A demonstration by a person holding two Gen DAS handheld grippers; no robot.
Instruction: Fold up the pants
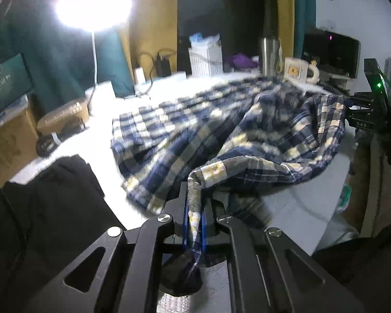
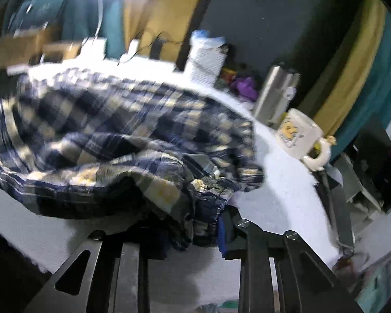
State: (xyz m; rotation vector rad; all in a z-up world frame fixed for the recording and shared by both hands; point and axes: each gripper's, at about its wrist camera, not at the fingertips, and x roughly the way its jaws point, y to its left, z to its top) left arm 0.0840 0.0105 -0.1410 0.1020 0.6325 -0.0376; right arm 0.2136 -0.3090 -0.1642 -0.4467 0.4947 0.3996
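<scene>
Gripping stage of the fold: blue-and-cream plaid flannel pants (image 1: 221,130) lie bunched on the white table (image 1: 299,208), centre of both views. Left gripper (image 1: 194,224), lower centre, is clamped on a fabric edge. Right gripper (image 2: 195,224) has gathered cloth between its jaws; contact unclear through blur. Next move likely calls for lifting both held edges together and carrying them over evenly.

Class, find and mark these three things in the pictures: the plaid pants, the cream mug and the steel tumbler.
plaid pants (image 1: 195,130): left wrist view, middle of the spread cloth.
cream mug (image 2: 297,133): right wrist view, printed side of the body.
steel tumbler (image 2: 273,91): right wrist view, middle of the metal wall.
</scene>
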